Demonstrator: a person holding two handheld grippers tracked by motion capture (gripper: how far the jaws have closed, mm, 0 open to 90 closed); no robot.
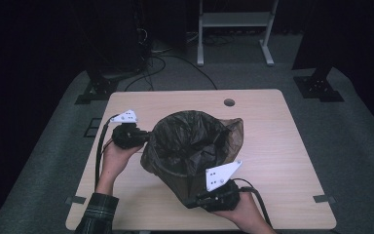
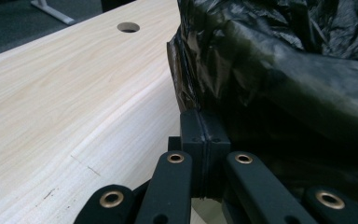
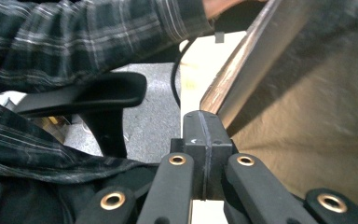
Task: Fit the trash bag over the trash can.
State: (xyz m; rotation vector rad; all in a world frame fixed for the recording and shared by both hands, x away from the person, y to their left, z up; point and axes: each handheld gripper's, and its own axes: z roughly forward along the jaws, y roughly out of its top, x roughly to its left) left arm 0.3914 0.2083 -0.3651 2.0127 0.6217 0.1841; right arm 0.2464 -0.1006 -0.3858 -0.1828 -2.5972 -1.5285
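Both my left gripper (image 2: 204, 135) and right gripper (image 3: 203, 135) are pressing closed, empty, against the bin liner (image 1: 190, 141); I'm steadying the bin (image 1: 180, 178), next needing opened jaws to pinch film.

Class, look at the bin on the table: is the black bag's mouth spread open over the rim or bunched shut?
Spread open: in the high view the black bag gapes wide, its edge folded outward over the bin.

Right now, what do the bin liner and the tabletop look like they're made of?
Bin liner: thin dark plastic film, glossy, going by its crinkles and sheen in the left gripper view. Tabletop: pale wood-grain surface, matte, probably laminate, since the grain looks printed and even; solid wood can't be ruled out.
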